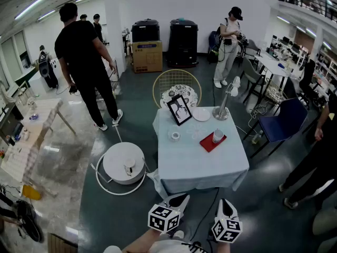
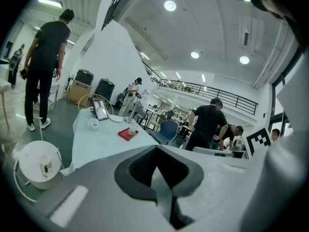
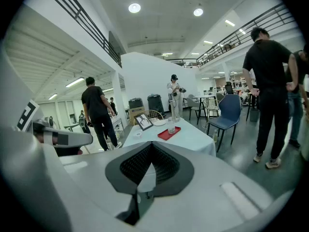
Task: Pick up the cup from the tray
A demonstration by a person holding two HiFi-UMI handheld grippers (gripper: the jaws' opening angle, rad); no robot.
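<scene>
A clear cup (image 1: 218, 136) stands upright on a small red tray (image 1: 209, 143) at the right side of a table with a pale cloth (image 1: 197, 165). Both grippers are low in the head view, short of the table's near edge and well away from the cup. My left gripper (image 1: 181, 198) and my right gripper (image 1: 226, 203) each have their jaws closed to a point with nothing between them. In the left gripper view the cup (image 2: 132, 128) and tray (image 2: 127, 134) are far beyond the gripper (image 2: 157, 167). The right gripper view shows the cup (image 3: 171, 126) on the tray (image 3: 169, 133), far past that gripper (image 3: 145, 167).
On the table also stand a framed picture (image 1: 179, 109), a white plate (image 1: 201, 114), a tape roll (image 1: 174, 135) and a metal lamp (image 1: 221, 109). A round white stool (image 1: 124, 163) sits left of the table, a wicker chair (image 1: 177, 83) behind, a blue chair (image 1: 284, 121) right. People stand around.
</scene>
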